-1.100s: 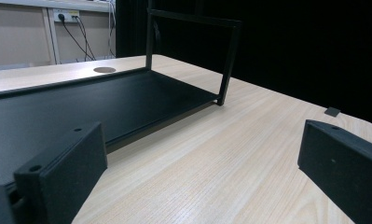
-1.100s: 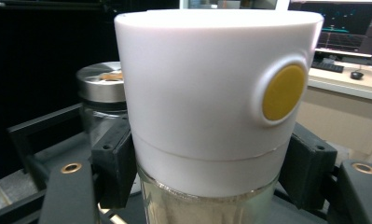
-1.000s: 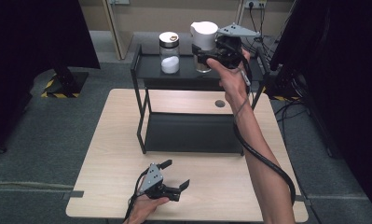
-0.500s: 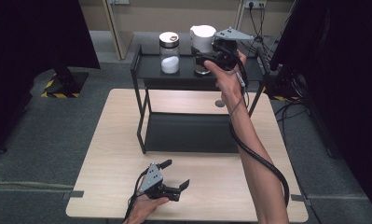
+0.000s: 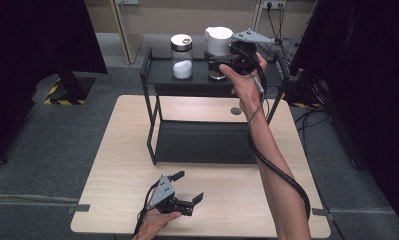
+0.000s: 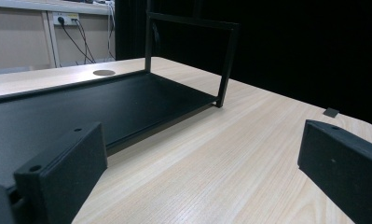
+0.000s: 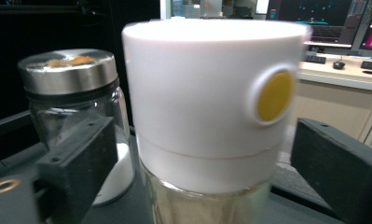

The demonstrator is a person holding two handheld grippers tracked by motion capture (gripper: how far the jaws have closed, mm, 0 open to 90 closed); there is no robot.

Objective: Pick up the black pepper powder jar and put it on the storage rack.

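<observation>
A pale wood-grain bench (image 5: pixel 137 165) stands on grey carpet, with dark curtains at both sides and a beige wall with sockets behind. On it sits a black metal rack (image 5: pixel 152 125) of thin square tubing, with a matt lower tray and an upper shelf.

On that upper shelf stand two jars. The white-lidded glass jar (image 5: pixel 218 42) is at the right; its tall, smooth, cylindrical lid bears a round yellow dot, and clear glass shows below. Just beside it, to the left, is a steel-lidded glass jar (image 5: pixel 181 56), its brushed cap ribbed at the rim, with white powder inside.

The right hand-held gripper (image 5: pixel 222 64) is raised to the shelf. Its jaws have just been opening and now stand wide on either side of the white-lidded jar, with a gap between each blocky black pad and the jar.

The left hand-held gripper (image 5: pixel 187 190) rests low on the bench near its front edge, jaws spread apart with only bare wood between them.
</observation>
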